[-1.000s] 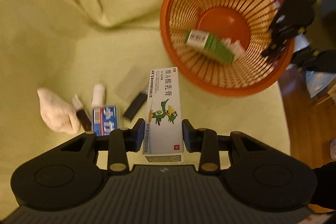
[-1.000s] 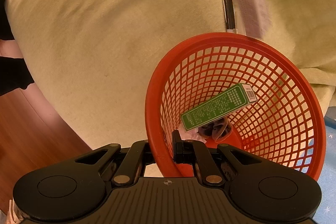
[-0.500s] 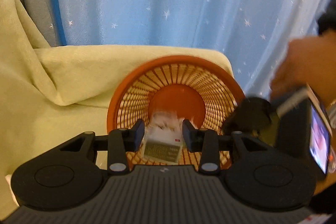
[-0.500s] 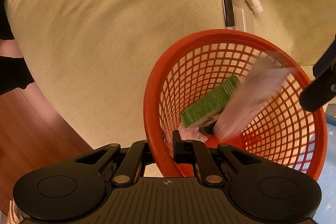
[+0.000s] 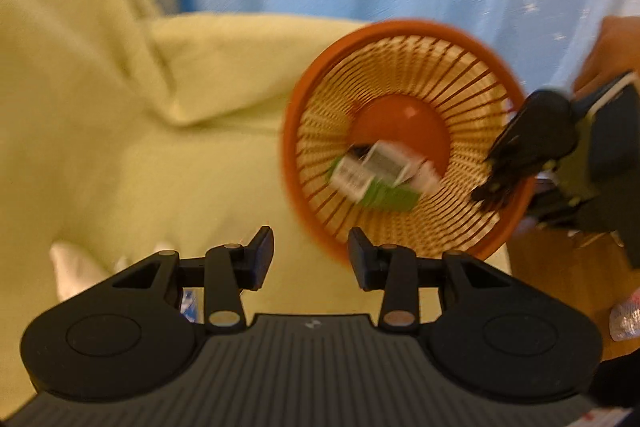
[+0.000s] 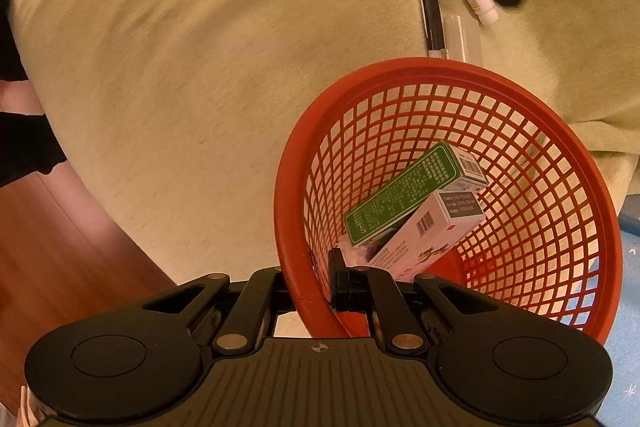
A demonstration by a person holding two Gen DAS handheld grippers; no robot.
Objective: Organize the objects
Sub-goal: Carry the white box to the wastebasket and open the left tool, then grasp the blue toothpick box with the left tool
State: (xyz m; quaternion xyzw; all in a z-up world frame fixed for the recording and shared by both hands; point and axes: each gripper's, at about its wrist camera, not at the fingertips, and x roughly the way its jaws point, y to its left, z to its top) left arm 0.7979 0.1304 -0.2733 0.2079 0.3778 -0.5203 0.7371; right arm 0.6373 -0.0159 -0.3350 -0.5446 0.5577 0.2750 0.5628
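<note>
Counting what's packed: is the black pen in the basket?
No, the pen lies on the yellow cloth beyond the basket's rim.

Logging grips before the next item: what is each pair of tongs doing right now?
Left tongs: open, nothing between them.
Right tongs: shut on the red basket's rim.

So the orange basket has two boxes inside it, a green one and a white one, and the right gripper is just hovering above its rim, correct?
Not quite: the right gripper is not hovering; the right wrist view shows it clamped on the rim of the orange basket. The green box and the white box do lie inside it.
</note>
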